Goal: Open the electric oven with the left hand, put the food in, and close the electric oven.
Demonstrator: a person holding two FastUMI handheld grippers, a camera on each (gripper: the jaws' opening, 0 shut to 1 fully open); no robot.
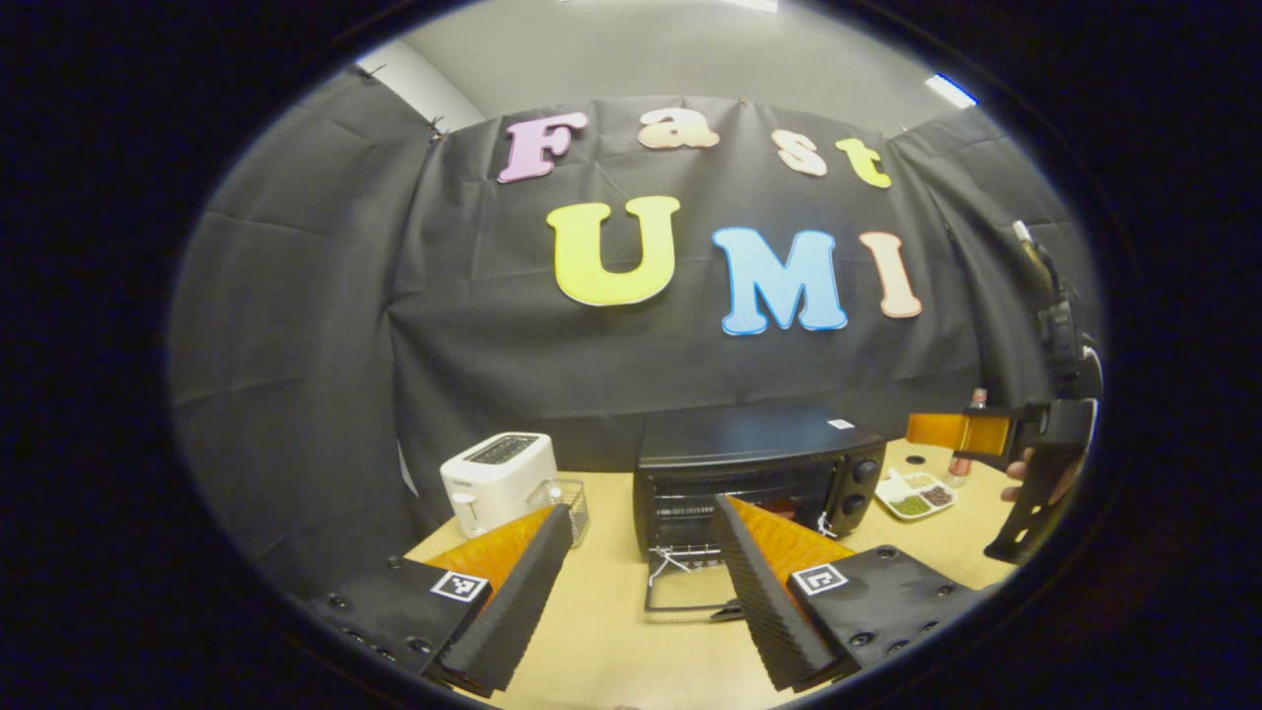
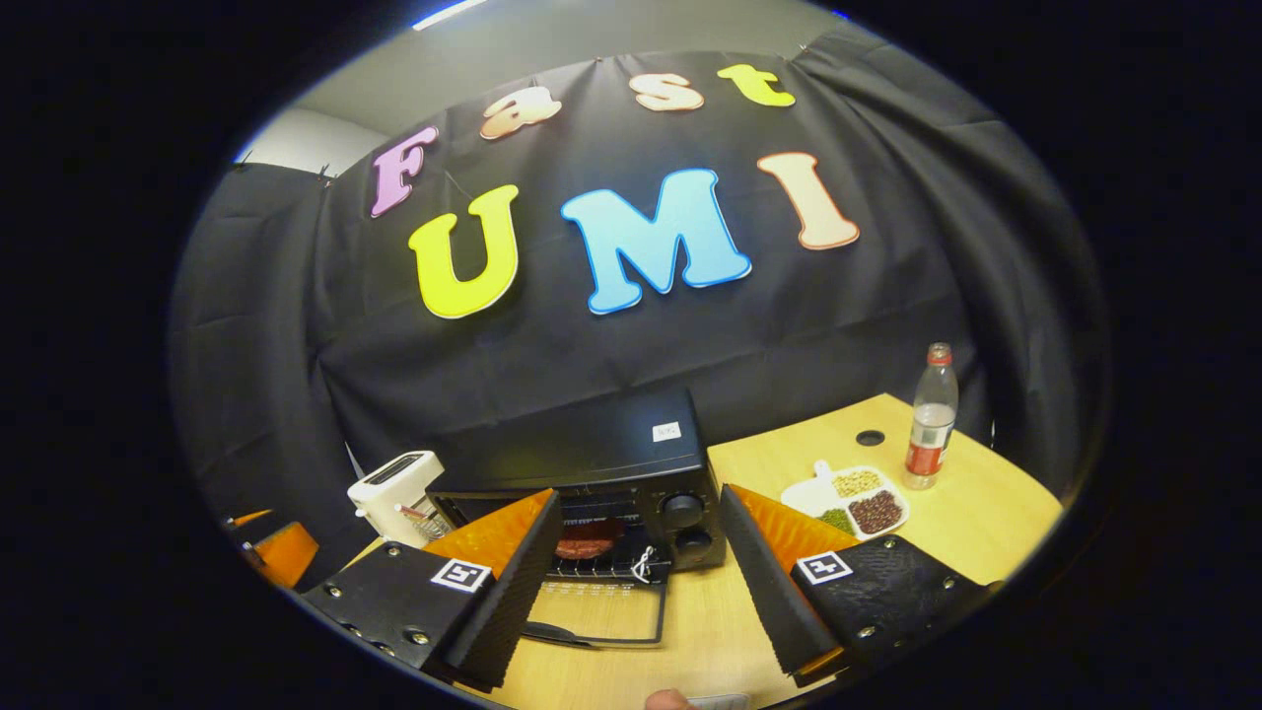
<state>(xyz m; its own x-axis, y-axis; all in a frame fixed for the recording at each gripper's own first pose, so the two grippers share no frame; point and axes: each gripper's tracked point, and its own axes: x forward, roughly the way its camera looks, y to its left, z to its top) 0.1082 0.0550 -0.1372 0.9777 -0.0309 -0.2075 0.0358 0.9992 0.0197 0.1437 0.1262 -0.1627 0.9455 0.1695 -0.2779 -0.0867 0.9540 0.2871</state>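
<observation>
The electric oven [image 2: 592, 473] sits wide on the table [image 2: 946, 523], door [image 2: 601, 616] dropped flat toward both grippers, food [image 2: 589, 541] on its rack. Left gripper [image 1: 641, 572] and right gripper [image 2: 636, 567] are both spread, holding nothing. The oven's top sticker [image 2: 666, 431] is too small to read.

No legible text on any object. Small white sticker [image 2: 666, 431] on top of black electric oven [image 2: 592, 449]: too small to read. Red label on clear plastic bottle [image 2: 930, 419]: unreadable. Square black-and-white coded markers [image 1: 459, 586] on gripper bodies, no characters.
</observation>
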